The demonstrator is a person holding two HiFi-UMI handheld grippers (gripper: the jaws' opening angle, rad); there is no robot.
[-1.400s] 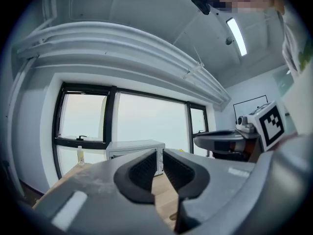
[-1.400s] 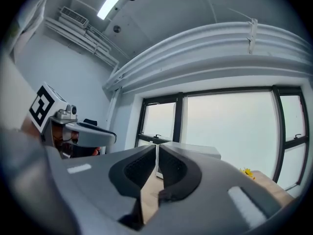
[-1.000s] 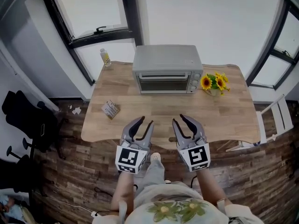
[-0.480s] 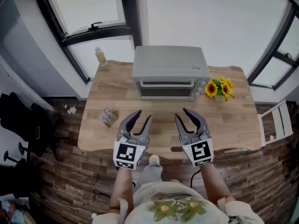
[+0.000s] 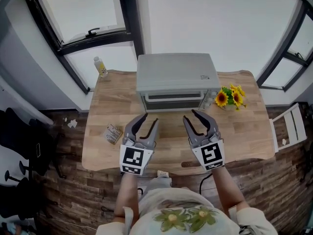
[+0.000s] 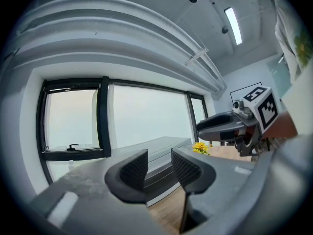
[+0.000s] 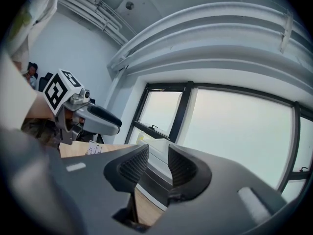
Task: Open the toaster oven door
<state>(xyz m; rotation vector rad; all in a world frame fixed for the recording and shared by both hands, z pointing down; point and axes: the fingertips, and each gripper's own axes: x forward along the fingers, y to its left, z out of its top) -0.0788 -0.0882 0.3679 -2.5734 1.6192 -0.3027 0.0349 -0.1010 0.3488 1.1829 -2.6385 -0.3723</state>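
"Toaster oven [image 5: 174, 82]: where does it stand?" asks the first reader.

"At the far middle of the wooden table [image 5: 244, 126], with its back to the window. Its door [image 5: 172, 98] faces the person and is closed, upright against the front."

"And the two grippers?"

"Both are held over the near half of the table, side by side in front of the oven and apart from it. The left gripper [image 5: 149, 119] points at the left part of the door, the right gripper [image 5: 193, 116] at the right part."

"How do their jaws stand?"

"In each gripper view the ribbed pads are parted by a moderate gap. Nothing lies between them; only the oven front and a strip of tabletop show through the gap."

"What else is on the table?"

"Sunflowers [image 5: 229, 96] just beside the oven's right end, a small bottle [image 5: 100, 66] at the far left corner, and a small packet [image 5: 113, 132] near the left edge, just left of the left gripper."
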